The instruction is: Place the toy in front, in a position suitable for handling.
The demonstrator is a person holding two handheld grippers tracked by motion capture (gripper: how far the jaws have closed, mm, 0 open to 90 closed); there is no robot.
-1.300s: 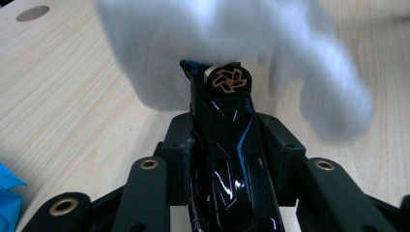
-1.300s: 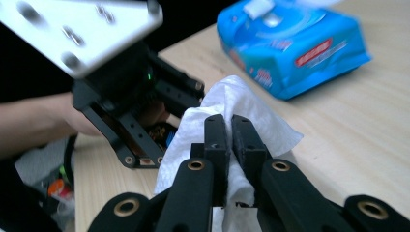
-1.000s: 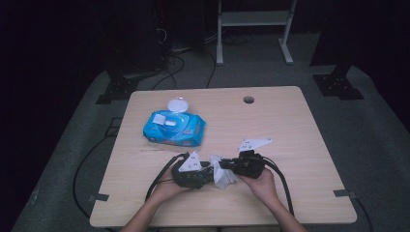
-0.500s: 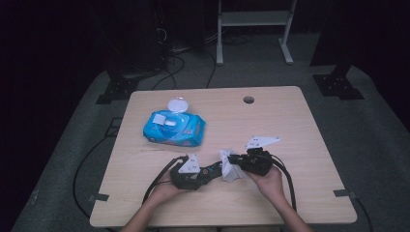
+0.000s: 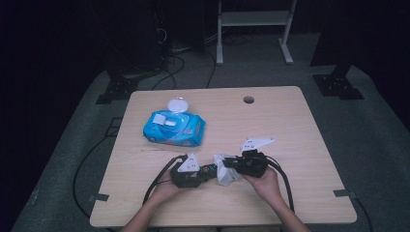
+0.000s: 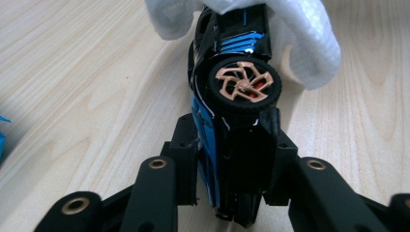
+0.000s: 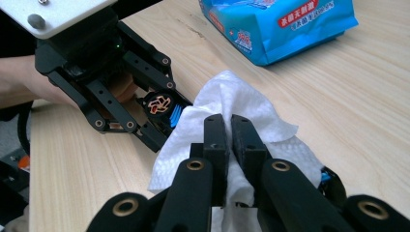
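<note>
A black and blue toy car (image 6: 232, 87) with a copper-spoked wheel (image 6: 241, 87) lies on its side between the jaws of my left gripper (image 6: 231, 135). The jaws have just been closing and now press on the car's body. A white wet wipe (image 7: 227, 96) is pinched between the fingers of my right gripper (image 7: 228, 126), and it drapes over the car's far end (image 6: 309, 43). In the high view the left gripper (image 5: 207, 171) and the right gripper (image 5: 231, 165) face each other near the table's front edge, with the wipe (image 5: 224, 170) bunched between them.
A blue pack of wet wipes (image 5: 174, 128) with its white lid flipped up lies at the left middle of the wooden table (image 5: 290, 125). A small round hole (image 5: 248, 100) sits near the far edge. Cables trail from both grippers toward the front.
Both hands and the wipe keep nearly the same place near the front edge; no clear movement shows in the high view.
</note>
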